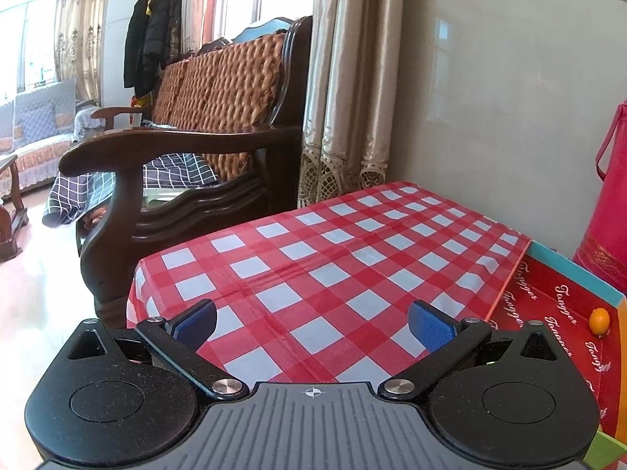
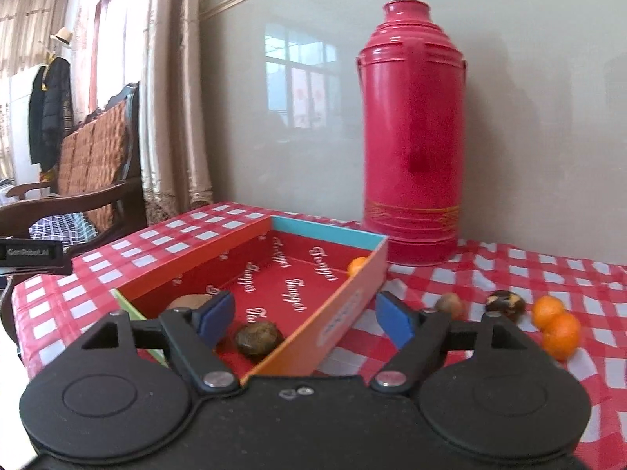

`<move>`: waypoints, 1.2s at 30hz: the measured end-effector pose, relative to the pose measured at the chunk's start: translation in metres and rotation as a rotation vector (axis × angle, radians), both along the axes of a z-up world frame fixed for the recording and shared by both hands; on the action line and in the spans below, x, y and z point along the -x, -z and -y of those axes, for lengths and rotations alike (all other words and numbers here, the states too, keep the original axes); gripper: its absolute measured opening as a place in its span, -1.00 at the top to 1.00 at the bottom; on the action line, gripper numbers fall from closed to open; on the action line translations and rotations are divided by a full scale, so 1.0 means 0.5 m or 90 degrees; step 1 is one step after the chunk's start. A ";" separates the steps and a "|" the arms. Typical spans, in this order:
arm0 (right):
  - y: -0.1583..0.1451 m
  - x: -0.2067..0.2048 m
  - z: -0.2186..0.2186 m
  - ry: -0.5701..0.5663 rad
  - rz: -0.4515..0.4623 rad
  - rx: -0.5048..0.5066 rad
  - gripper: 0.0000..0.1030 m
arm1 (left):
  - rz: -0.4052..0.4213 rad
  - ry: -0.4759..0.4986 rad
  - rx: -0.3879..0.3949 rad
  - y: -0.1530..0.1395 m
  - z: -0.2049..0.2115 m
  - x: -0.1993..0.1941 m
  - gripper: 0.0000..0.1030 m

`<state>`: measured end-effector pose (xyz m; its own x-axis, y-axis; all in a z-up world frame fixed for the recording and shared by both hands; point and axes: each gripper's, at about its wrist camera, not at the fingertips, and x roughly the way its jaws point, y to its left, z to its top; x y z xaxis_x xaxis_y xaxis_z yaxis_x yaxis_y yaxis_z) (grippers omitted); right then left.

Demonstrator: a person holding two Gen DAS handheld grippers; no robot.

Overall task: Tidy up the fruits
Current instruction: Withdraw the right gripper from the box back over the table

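Two small oranges and two brown fruits lie loose on the tabletop right of the red box. They look round and may roll off if nudged during a reach. The right gripper hangs over the box's near corner, jaws wide and empty, with a dark brown fruit on the box floor just below them. Left of the box, the left gripper is spread wide, holding nothing.

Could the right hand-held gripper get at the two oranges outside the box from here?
Probably yes. The right hand-held gripper stands open and empty over the box wall; the oranges lie on bare tablecloth to its right, nothing between.
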<state>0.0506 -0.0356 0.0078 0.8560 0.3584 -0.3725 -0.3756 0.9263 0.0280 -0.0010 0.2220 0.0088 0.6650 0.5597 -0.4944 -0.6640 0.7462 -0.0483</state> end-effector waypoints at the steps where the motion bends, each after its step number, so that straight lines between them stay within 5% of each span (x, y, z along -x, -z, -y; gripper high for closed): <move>1: 0.000 0.000 0.004 0.008 0.001 0.001 -0.56 | -0.001 0.002 -0.001 0.000 0.003 -0.001 -1.00; 7: -0.002 0.007 0.041 0.084 0.011 0.017 -0.86 | 0.002 0.025 -0.013 -0.004 0.040 -0.010 -1.00; 23: 0.016 0.019 0.235 0.308 -0.017 0.015 -0.89 | 0.049 0.273 -0.117 -0.017 0.318 -0.038 -1.00; 36: 0.020 0.066 0.355 0.472 -0.001 0.078 -0.89 | 0.027 0.398 -0.116 0.014 0.494 -0.083 -1.00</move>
<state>0.0177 -0.2128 -0.0022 0.8563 -0.3556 -0.3746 0.3473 0.9332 -0.0920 0.0406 -0.0248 0.0016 0.9093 0.1334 -0.3942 -0.1021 0.9898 0.0994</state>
